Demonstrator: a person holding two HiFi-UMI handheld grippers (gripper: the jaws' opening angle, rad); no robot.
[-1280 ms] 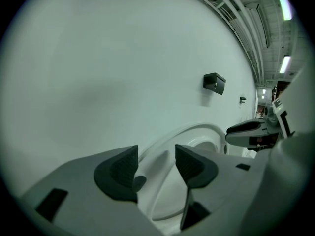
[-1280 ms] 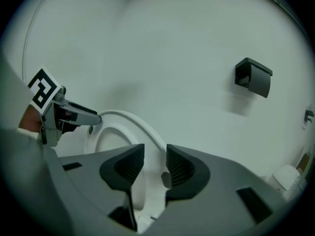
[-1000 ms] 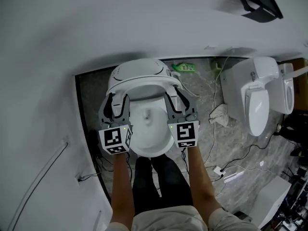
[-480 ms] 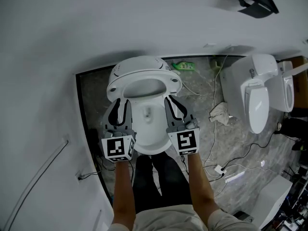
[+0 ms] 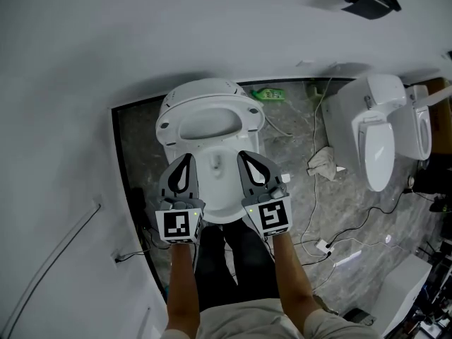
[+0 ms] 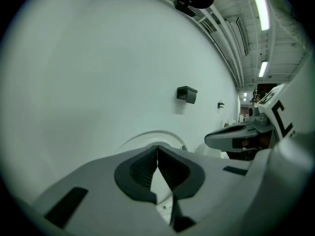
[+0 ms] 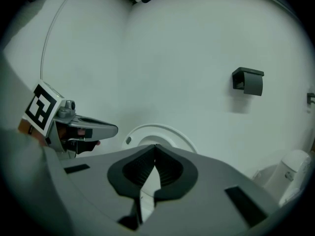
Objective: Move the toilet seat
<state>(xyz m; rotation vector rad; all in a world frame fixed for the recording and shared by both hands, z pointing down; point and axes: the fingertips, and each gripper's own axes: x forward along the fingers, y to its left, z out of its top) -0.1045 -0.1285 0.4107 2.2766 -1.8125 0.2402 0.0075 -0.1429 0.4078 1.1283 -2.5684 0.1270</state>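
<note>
Toilet seat: the toilet seat [image 5: 167, 119] is up, standing at the back of the toilet bowl [image 5: 219, 216] and leaning back toward the white wall [image 5: 141, 34].
Seat's long axis: it runs upward, hinge end low at the back of the bowl and free end high. The oval opening and the underside, with its small dark bumpers, face out toward the person.
Left gripper: the left gripper [image 5: 188, 158] hangs over the left side of the bowl, pointing at the wall and a little downward. Its jaws have just been closing and are now clenched tip to tip, ribbed pads [image 6: 142, 168] meeting with nothing between them. It is clear of the seat.
Right gripper: the right gripper [image 5: 244, 156] is level with it over the bowl's right side, pointing the same way. Its jaws have likewise just been closing, are now pressed together and empty, and are also apart from the seat.
Bowl: open to view between the two grippers.
Around: a second toilet [image 5: 374, 140] stands well off to the right, with a crumpled cloth [image 5: 323, 164] and a green bottle [image 5: 270, 94] on the marbled floor. A black holder [image 7: 248, 81] is fixed to the wall.
</note>
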